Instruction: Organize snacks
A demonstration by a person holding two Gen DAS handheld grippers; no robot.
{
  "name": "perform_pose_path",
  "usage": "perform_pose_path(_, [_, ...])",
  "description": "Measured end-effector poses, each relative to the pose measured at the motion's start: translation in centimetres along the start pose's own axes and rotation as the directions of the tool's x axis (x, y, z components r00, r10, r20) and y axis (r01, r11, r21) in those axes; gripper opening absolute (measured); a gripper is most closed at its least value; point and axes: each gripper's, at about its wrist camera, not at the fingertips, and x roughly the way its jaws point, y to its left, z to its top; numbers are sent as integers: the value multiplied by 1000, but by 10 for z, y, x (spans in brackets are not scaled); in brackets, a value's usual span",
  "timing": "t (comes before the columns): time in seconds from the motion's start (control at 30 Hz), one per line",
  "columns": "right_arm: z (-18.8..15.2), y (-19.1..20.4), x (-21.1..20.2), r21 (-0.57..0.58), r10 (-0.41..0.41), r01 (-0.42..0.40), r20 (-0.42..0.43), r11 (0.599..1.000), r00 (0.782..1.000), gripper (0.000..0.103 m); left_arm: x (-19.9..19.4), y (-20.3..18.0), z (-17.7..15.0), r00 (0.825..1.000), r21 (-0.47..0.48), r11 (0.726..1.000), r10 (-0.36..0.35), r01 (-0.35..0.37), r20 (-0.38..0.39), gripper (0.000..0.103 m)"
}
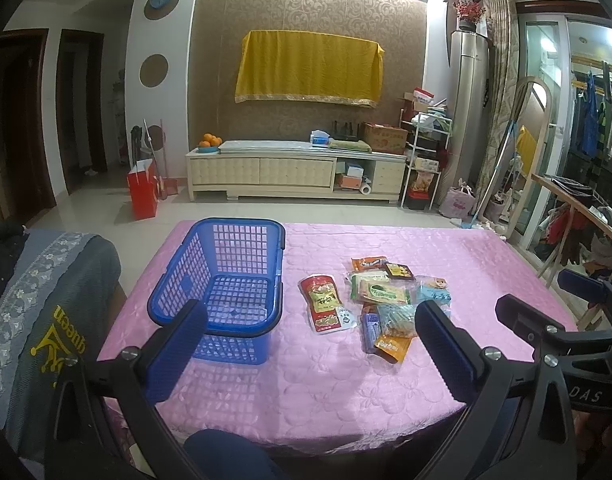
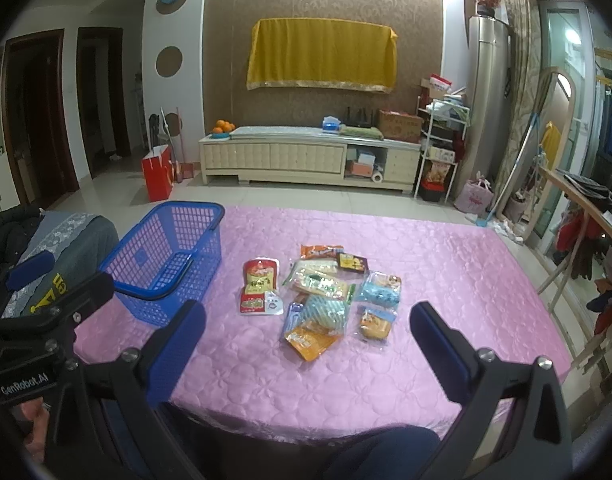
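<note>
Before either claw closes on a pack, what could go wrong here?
1. The snack packets overlap in a loose pile, so a grasp may drag neighbours or lift two at once.
2. The red packet lies flat on the pink quilted cloth; the fingers may pinch the fabric.
3. The blue basket looks light and could slide when a pack drops in.

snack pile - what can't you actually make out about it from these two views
- Lower packets in the snack pile: both views, covered by the packets stacked on top, so no full count.
- Packet print: both views, too small and blurred to read.
- Blue basket near wall: left wrist view, partly hidden by the left gripper finger.
</note>
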Motion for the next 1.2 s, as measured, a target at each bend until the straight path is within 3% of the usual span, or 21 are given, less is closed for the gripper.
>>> perform_pose_path(0.2, [9, 1, 7, -22, -8, 8, 2, 1000, 1000, 103, 9, -2, 12, 1000, 1, 1000, 10, -10, -3, 103])
perform_pose_path(0.47, [30, -12, 21, -65, -116, 122, 99, 990, 988, 103, 48, -17, 43, 999, 23, 1000, 13, -12, -40, 103])
perform_pose_path(0.6, [42, -31, 41, -72, -118, 124, 88, 990, 989, 103, 84, -29, 54, 995, 35, 998, -42, 45, -94, 103])
perform_pose_path(0.7, [49, -52, 66, -64, -95, 98, 36, 993, 995, 103, 112, -37, 58, 985, 28, 994, -97, 102, -140, 103])
perform_pose_path(0.87, [52, -93, 125, -30, -94, 91, -97, 995, 991, 103, 176, -57, 58, 959, 23, 996, -75, 85, -275, 103])
perform_pose_path(1.03, [42, -131, 189, 39, -85, 98, -247, 994, 965, 103, 231, -72, 45, 919, 9, 998, -55, 63, -391, 103])
perform_pose_path(1.2, [27, -150, 238, 102, -19, 61, -369, 993, 929, 102, 275, -76, 31, 881, -7, 999, -38, 39, -472, 100])
